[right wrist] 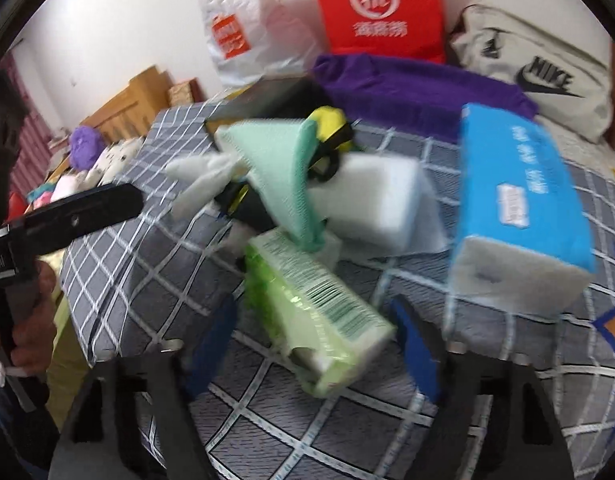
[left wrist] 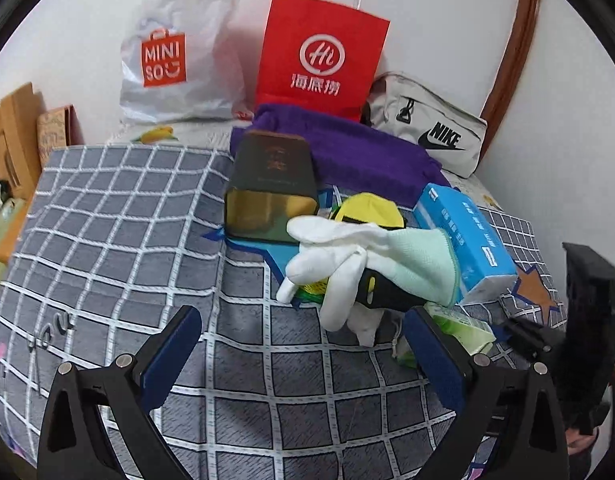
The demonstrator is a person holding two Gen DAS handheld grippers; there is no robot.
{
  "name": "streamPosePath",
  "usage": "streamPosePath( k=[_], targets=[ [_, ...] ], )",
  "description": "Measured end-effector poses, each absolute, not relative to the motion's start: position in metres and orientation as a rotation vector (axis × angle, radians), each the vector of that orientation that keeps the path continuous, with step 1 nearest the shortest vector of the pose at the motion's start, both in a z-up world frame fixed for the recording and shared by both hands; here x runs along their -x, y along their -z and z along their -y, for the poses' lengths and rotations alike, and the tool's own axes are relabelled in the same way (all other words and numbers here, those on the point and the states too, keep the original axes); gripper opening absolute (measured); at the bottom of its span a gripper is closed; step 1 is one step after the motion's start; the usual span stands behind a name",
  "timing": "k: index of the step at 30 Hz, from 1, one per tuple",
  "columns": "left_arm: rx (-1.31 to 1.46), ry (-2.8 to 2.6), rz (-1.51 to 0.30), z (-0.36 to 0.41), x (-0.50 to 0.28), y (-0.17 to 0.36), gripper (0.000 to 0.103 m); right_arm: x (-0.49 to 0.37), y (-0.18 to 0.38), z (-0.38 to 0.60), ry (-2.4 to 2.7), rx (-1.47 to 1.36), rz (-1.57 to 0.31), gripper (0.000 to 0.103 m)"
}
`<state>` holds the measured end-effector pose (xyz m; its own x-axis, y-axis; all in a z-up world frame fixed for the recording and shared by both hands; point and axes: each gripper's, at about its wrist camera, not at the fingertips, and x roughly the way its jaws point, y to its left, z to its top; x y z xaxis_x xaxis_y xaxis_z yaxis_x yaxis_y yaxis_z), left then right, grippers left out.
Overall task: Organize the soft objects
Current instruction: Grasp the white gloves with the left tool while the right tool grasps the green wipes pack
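Note:
A jumble lies on the grey checked bedcover (left wrist: 127, 220). A white and mint glove (left wrist: 347, 256) is draped over a black and yellow object (left wrist: 383, 292), beside a blue tissue pack (left wrist: 467, 236) and a purple towel (left wrist: 347, 148). My left gripper (left wrist: 301, 320) is open just short of the glove's fingertips, with nothing between its fingers. My right gripper (right wrist: 313, 340) straddles a green tissue pack (right wrist: 319, 312) that lies on the bed. A strip of cover shows between its left finger (right wrist: 215, 344) and the pack, so it reads as open, though the view is blurred.
A dark tin box (left wrist: 271, 184) lies on its side behind the glove. A white foam block (right wrist: 379, 200) sits behind the green pack. A red paper bag (left wrist: 323, 52), a white plastic bag (left wrist: 175, 52) and a Nike pouch (left wrist: 431, 128) line the wall. Plush toys (right wrist: 87, 160) lie off the bed's left.

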<state>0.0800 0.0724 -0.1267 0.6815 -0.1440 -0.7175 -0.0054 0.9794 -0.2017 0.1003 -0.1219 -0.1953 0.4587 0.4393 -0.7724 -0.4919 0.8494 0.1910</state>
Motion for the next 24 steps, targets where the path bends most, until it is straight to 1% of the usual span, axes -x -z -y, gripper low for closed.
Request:
streamPosePath(
  k=[1, 2, 4, 6, 8, 16, 21, 24],
  targets=[
    [0.188, 0.072, -0.837, -0.072, -0.083, 0.129, 0.102, -0.101, 0.198, 0.119, -0.579, 0.077, -0.940, 0.057],
    [0.176, 0.071, -0.857, -0.071, -0.086, 0.131, 0.102, -0.101, 0.200, 0.118, -0.577, 0.085, -0.942, 0.049],
    [0.159, 0.079, -0.878, -0.069, -0.090, 0.133, 0.102, -0.098, 0.199, 0.120, -0.583, 0.077, -0.926, 0.044],
    [0.155, 0.078, -0.884, -0.068, -0.093, 0.133, 0.102, -0.095, 0.196, 0.123, -0.615, 0.046, -0.921, 0.033],
    [0.171, 0.126, -0.897, -0.065, -0.098, 0.129, 0.102, -0.093, 0.195, 0.126, -0.627, 0.041, -0.920, 0.029],
    [0.223, 0.197, -0.887, -0.052, -0.136, 0.123, 0.102, -0.096, 0.198, 0.134, -0.623, 0.027, -0.916, 0.027],
    [0.195, 0.240, -0.848, -0.037, -0.153, 0.128, 0.102, -0.102, 0.206, 0.135, -0.629, 0.013, -0.911, 0.032],
    [0.228, 0.259, -0.839, -0.035, -0.159, 0.137, 0.102, -0.105, 0.208, 0.137, -0.642, -0.012, -0.908, 0.032]
  ],
)
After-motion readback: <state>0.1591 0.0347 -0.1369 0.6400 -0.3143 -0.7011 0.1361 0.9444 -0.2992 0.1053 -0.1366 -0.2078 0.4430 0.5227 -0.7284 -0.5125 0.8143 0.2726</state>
